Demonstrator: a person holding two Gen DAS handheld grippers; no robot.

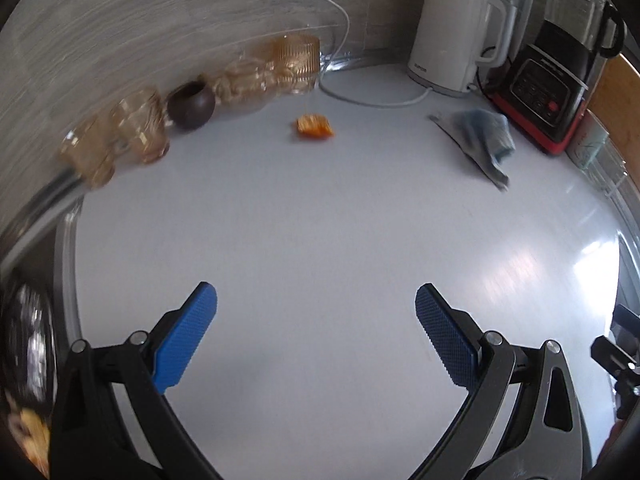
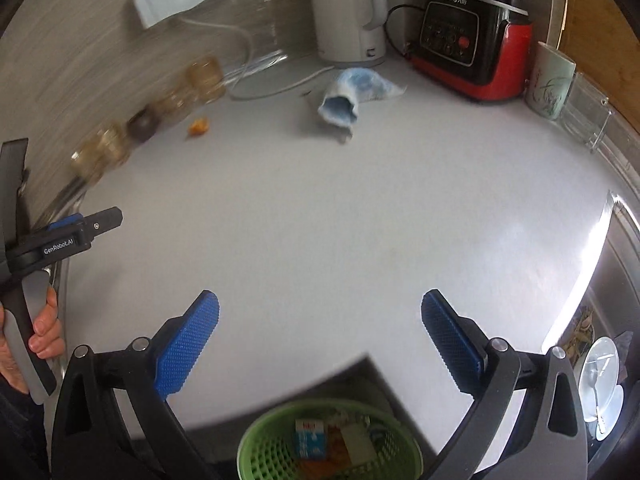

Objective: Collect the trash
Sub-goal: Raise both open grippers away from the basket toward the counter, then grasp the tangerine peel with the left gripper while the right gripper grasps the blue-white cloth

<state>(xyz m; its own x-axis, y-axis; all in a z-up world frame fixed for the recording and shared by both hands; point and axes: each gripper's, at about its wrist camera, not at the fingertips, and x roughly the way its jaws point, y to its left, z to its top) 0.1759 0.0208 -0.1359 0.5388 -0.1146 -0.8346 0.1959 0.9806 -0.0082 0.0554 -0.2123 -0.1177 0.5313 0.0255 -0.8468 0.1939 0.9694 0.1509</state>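
Both grippers, left [image 1: 316, 334] and right [image 2: 320, 340], fingers spread wide and empty; orange wrapper [image 1: 315, 126] and crumpled blue packet [image 2: 352, 94] lie near bench [image 2: 320, 220] back edge, likely light, crushable, pinch at a fold; green basket [image 2: 260, 444] below front edge.

"GenRobot.AI" showing on left gripper [image 2: 80, 222] arm; "Joyoung" reading on black-red blender [image 2: 472, 32] panel; kettle [image 1: 452, 32] base lettering blurring, unreadable.
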